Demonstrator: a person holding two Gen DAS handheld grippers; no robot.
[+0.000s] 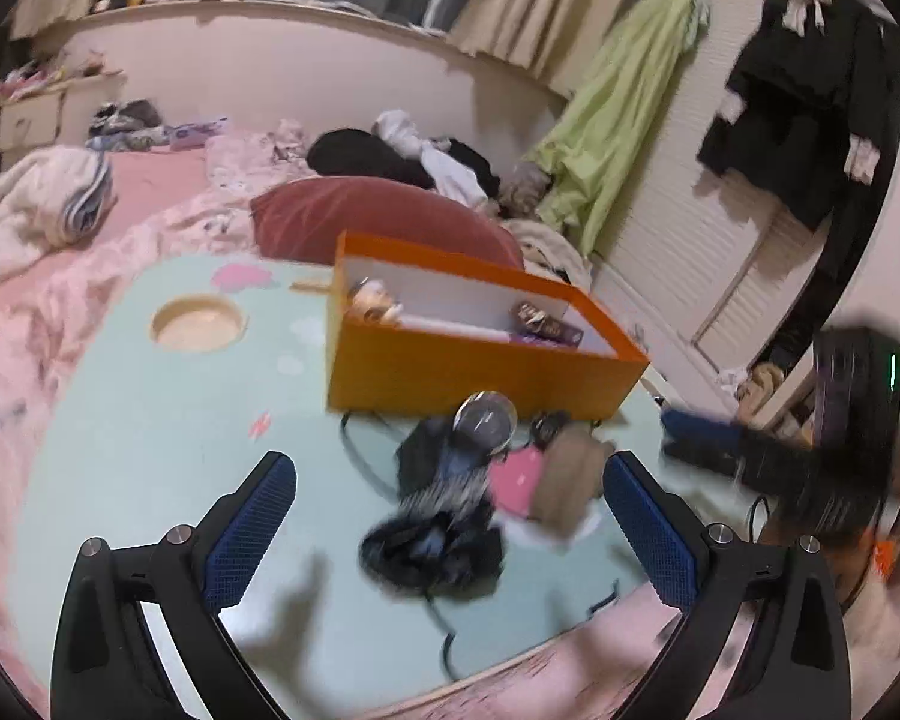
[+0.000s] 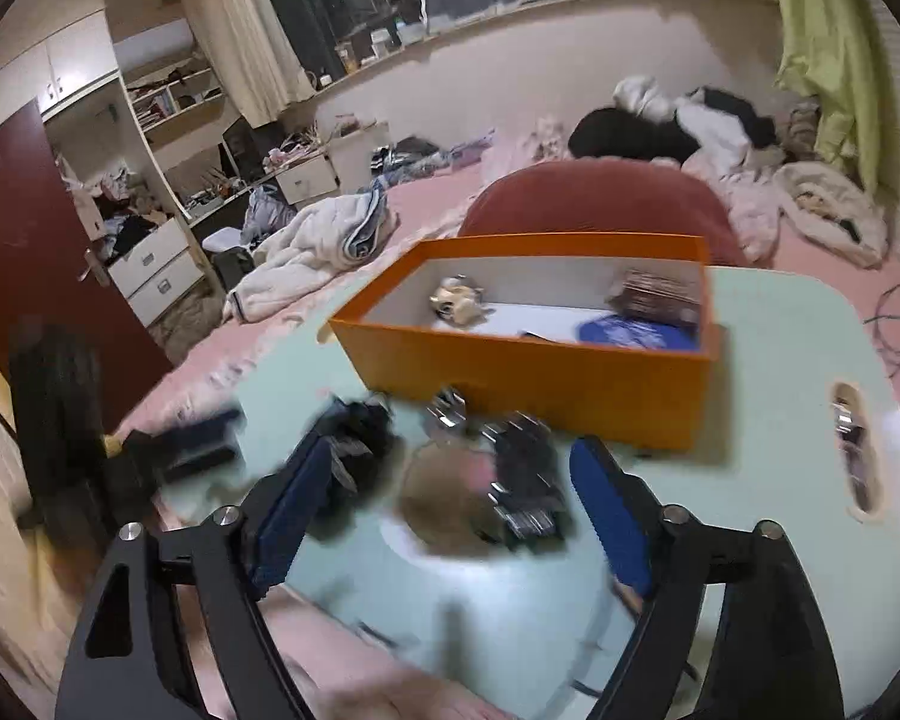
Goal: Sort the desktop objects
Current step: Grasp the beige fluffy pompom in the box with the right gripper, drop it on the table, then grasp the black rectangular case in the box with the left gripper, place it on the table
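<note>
1. A pale green worktop (image 1: 150, 420) sits on a bed with pink bedding (image 1: 150, 192); a red pillow (image 1: 378, 210) lies just behind it.
2. An orange box (image 1: 480, 372) stands at the far side of the worktop. Inside it are a small cream figure (image 2: 456, 300), a dark packet (image 2: 654, 294) and something blue (image 2: 636, 333).
3. Near the box lies a blurred heap: a dark bundle (image 1: 432, 546), a clear round thing (image 1: 485, 417), a pink item (image 1: 513, 480) and a tan one (image 1: 570, 480), touching one another.
4. The left gripper (image 1: 450, 528) hovers over the heap, jaws spread wide, holding nothing.
5. The right gripper (image 2: 450, 504) also has its jaws released, empty, with the heap showing between them.
6. A round recess (image 1: 197, 324) shows at the worktop's far left.
</note>
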